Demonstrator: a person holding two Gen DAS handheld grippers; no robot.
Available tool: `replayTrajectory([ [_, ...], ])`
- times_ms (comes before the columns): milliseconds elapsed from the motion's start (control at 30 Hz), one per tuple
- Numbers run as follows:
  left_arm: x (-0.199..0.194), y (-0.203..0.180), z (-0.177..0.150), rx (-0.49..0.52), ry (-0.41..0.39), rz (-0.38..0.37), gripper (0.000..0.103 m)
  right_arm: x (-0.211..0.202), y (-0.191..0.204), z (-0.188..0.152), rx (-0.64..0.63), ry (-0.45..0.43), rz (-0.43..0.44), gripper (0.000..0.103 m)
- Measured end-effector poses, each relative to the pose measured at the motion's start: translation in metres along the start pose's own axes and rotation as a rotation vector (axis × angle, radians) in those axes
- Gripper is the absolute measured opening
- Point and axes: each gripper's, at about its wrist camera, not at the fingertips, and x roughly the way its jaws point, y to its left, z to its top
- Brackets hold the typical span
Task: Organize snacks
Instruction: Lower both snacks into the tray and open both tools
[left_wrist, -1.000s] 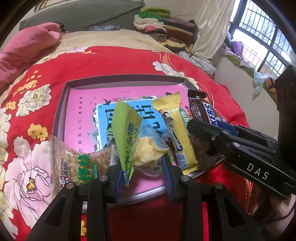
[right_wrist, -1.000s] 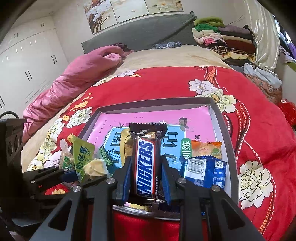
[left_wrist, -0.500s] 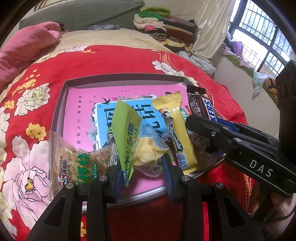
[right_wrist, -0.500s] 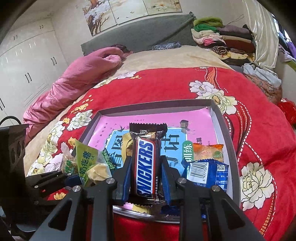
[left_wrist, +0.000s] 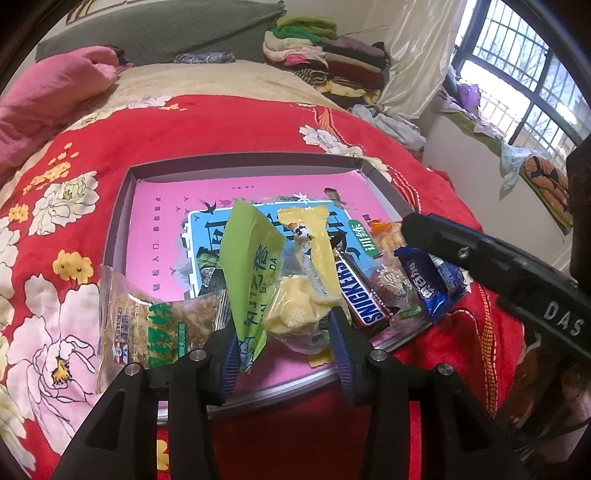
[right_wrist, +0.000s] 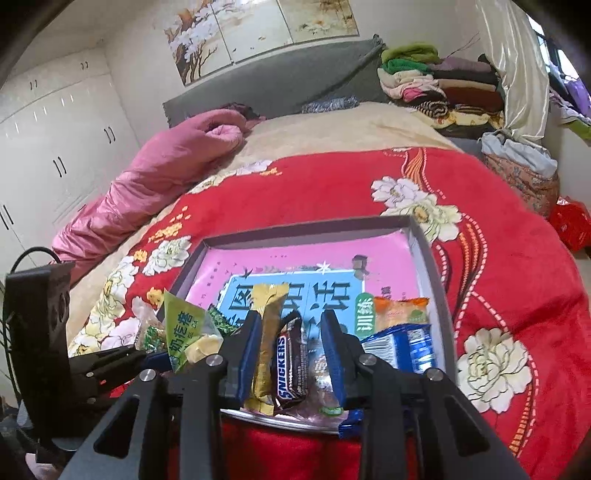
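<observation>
Snickers (right_wrist: 291, 365): flat on the floor of the tray (right_wrist: 306, 225), just inside the near rim, lengthwise between the fingers of the right gripper (right_wrist: 290, 321). Fingers there spread wide, touching neither the Snickers nor the yellow bar (right_wrist: 266, 332) just to its left; probably kept apart so as to clear both wrappers. Laid parallel to the yellow bar, seemingly to start a neat row along the near edge. Right of that gripper, close by: blue packet (right_wrist: 402, 343), with an orange packet (right_wrist: 400, 312) just beyond it, both against the tray's right wall. Off to the left, green packet (left_wrist: 251, 266) with pale yellow sweets showing through its clear lower part, pinched upright in the left gripper (left_wrist: 282, 332) over the near rim, top edge tipped away; gripped low, likely so the packet stands up and can be set down beside the bars. Cannot tell how firmly gripped. Left of that gripper: clear crisp bag (left_wrist: 155, 325), lying across the tray's near left corner and partly on the red bedspread (left_wrist: 221, 125), so probably not yet sorted. Judged roughly midway: several snacks already gathered near the front, far half of the tray bare.
</observation>
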Motion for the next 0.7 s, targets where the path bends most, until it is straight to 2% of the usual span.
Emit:
replayTrajectory([
  [267, 0.000, 0.002, 0.001, -0.007, 0.006, -0.005, 0.048, -0.020, -0.008, 0.001, -0.014, -0.030, -0.049, 0.035],
  [333, -0.001, 0.002, 0.001, -0.008, 0.004, -0.008, 0.050, -0.024, -0.015, -0.001, -0.011, -0.029, -0.075, 0.039],
  [700, -0.006, 0.000, 0.001, 0.006, -0.003, 0.003, 0.058, -0.013, -0.045, -0.021, 0.082, 0.058, -0.094, 0.040],
])
